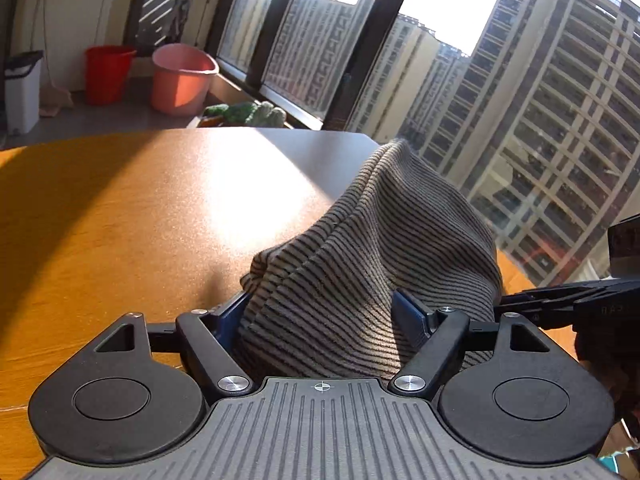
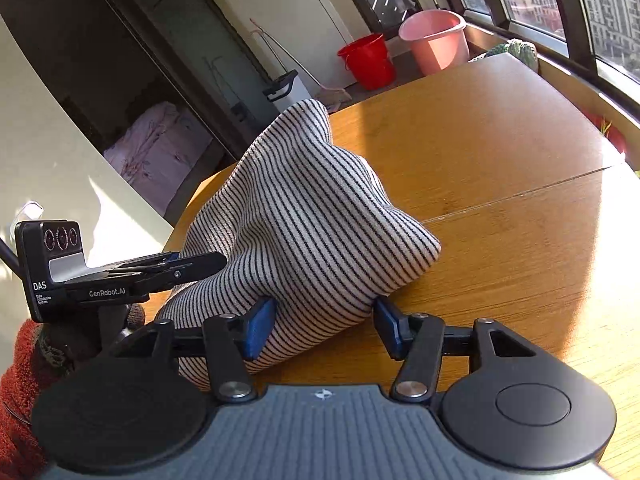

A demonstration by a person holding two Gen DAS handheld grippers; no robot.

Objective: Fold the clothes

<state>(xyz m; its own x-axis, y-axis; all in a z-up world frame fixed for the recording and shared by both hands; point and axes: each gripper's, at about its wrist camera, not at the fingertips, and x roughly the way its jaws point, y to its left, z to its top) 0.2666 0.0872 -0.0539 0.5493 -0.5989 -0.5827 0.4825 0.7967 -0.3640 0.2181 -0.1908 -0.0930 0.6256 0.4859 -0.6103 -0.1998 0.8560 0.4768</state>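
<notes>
A black-and-white striped garment (image 1: 372,252) is bunched into a raised hump on the round wooden table (image 1: 120,220). My left gripper (image 1: 320,316) has its blue fingers spread wide, and the cloth fills the gap between them. In the right wrist view the same garment (image 2: 304,216) lies between the spread blue fingers of my right gripper (image 2: 324,328). The left gripper (image 2: 192,264) shows at the left of the right wrist view, its tips against the cloth. The right gripper's tips (image 1: 532,300) reach the cloth from the right in the left wrist view.
A red bucket (image 1: 108,72) and a pink bucket (image 1: 182,76) stand on the floor beyond the table, next to a white bin (image 1: 22,88). Green plants (image 1: 244,114) sit by the large windows (image 1: 320,40). A seam crosses the tabletop (image 2: 520,196).
</notes>
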